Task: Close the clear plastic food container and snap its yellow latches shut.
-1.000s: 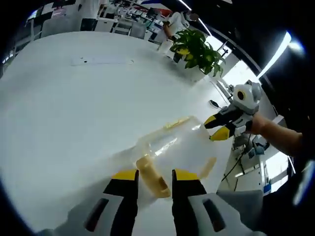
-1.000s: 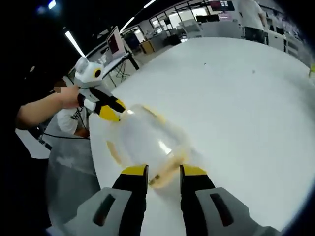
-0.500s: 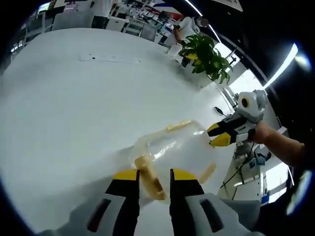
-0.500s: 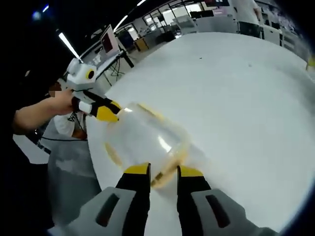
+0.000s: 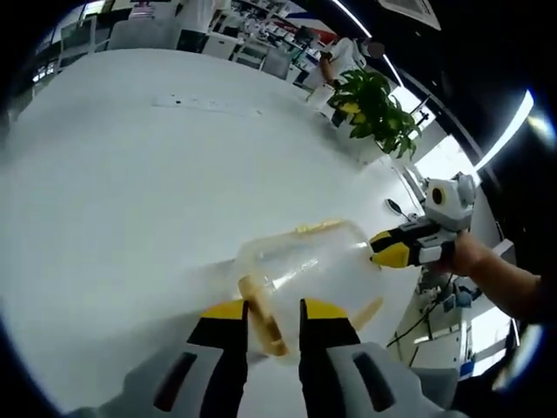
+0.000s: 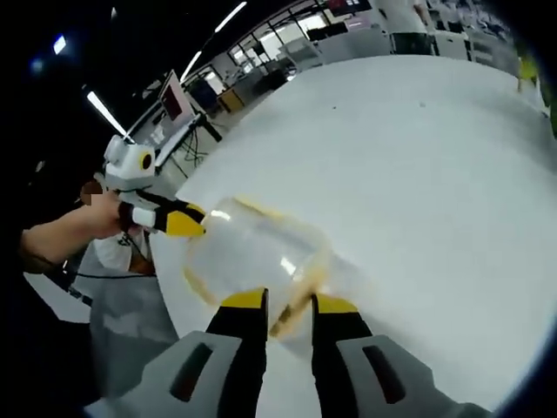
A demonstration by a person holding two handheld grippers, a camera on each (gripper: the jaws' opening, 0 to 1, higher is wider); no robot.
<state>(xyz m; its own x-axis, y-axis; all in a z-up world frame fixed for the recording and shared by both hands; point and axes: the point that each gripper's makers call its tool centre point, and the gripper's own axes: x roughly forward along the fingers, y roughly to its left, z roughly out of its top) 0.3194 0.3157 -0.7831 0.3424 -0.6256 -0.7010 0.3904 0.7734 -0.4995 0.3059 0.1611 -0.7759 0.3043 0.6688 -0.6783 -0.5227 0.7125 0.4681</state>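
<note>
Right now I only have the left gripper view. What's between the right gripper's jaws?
Observer: In the right gripper view, a yellow latch at that end of the container sits between the jaws of the right gripper. I can't tell if it's gripped.
Operator: What's behind my left gripper?
Observer: A hand holds the left gripper, tip at the container's far end, with a monitor further back.

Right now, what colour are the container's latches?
Pale yellow latches on the clear container; best in the left gripper view.
</note>
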